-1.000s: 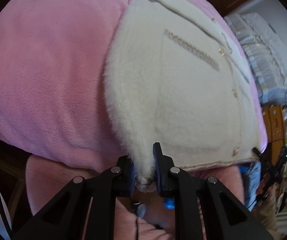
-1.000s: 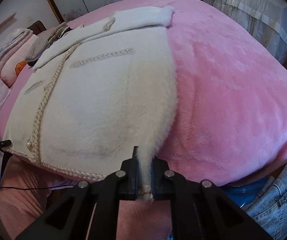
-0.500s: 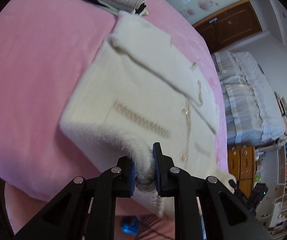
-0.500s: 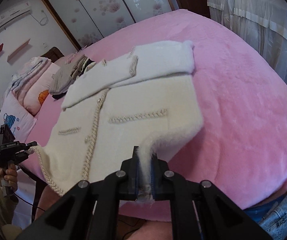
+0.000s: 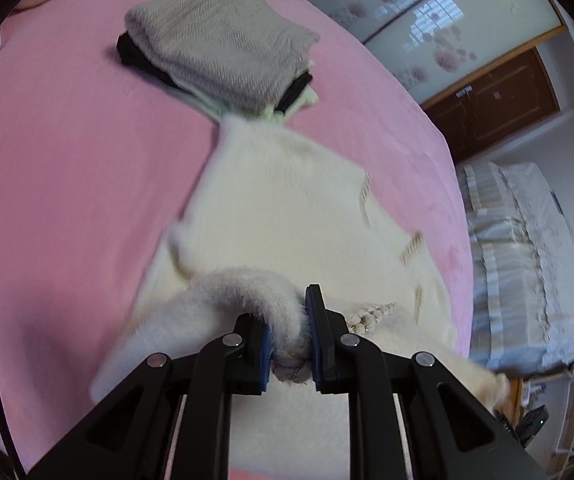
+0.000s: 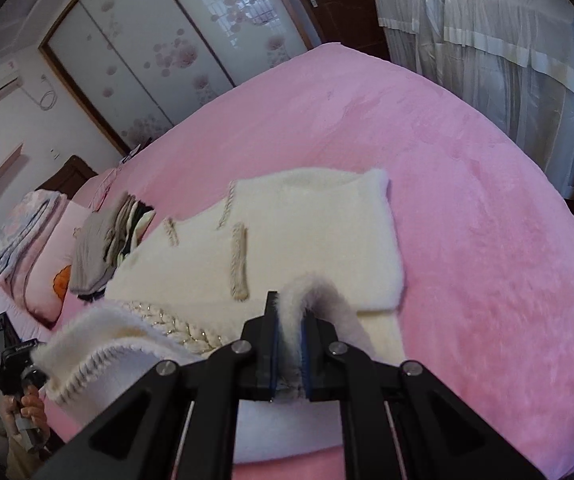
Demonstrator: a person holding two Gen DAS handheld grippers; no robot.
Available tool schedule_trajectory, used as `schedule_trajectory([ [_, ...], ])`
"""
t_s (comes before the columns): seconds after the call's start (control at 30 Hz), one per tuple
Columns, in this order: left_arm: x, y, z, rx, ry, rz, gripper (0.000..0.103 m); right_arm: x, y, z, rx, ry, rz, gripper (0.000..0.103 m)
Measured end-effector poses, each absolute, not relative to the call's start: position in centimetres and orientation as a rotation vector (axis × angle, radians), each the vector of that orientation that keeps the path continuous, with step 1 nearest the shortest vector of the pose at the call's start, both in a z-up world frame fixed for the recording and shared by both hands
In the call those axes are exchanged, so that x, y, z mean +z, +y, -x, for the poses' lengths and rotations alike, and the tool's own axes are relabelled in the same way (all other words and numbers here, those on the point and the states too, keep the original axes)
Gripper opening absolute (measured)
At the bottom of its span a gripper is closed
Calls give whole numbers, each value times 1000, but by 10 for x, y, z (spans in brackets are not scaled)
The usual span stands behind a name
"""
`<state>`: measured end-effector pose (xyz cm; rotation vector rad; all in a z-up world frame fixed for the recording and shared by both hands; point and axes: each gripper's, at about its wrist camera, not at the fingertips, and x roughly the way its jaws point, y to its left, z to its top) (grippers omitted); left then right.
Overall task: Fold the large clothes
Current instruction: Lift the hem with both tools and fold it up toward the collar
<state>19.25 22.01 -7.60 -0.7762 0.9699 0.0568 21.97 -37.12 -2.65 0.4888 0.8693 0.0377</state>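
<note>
A cream fluffy jacket point(image 5: 287, 208) lies on the pink bed point(image 5: 67, 184), its long axis running from the near edge of the bed away toward a stack of folded clothes point(image 5: 223, 44), whose near corner its far end just touches. The left gripper point(image 5: 289, 344) has its jaws pinching a furry hem corner of the jacket, and the right gripper point(image 6: 289, 356) has its jaws pinching the other hem corner; both corners are lifted and curled over above the part of the jacket that lies flat. Braided trim point(image 6: 239, 264) shows on the flat part, on the side of the jacket nearer the stack. The near end of the jacket is hidden behind the gripper arms, and its edges look blurred, so the fold line is probably not readable.
</note>
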Motion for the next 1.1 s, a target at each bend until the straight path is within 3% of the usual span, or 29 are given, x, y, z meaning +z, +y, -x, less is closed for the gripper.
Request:
schedule_trajectory([
  [0.27, -89, 228, -305, 141, 969, 732, 13, -72, -376, -343, -57, 942, -521, 7],
  [0.47, -119, 236, -359, 167, 1016, 757, 15, -98, -388, -390, -101, 1001, -599, 7],
  [0.6, -141, 234, -377, 153, 1100, 719, 19, -114, -391, -403, -71, 1075, -603, 10],
  [0.67, -146, 237, -378, 83, 1115, 706, 26, -114, -394, -401, -27, 1068, -609, 12],
  [0.8, -148, 253, -378, -15, 1106, 774, 26, -112, -404, -392, 50, 1023, -689, 17],
  [0.9, -139, 262, -371, -16, 1052, 783, 26, -109, -412, -389, 88, 974, -793, 27],
  [0.93, -138, 262, -370, -15, 1045, 777, 26, -108, -414, -389, 79, 958, -802, 40],
  [0.97, -137, 261, -370, -12, 1044, 767, 26, -102, -415, -387, 44, 927, -783, 61],
  [1.0, -135, 258, -370, -1, 1038, 748, 26, -97, -416, -385, 16, 896, -763, 69],
  [1.03, -132, 255, -368, 3, 1023, 725, 26, -93, -418, -382, 11, 863, -762, 75],
  [1.1, -126, 250, -366, 10, 999, 671, 26, -88, -421, -381, 24, 835, -762, 75],
])
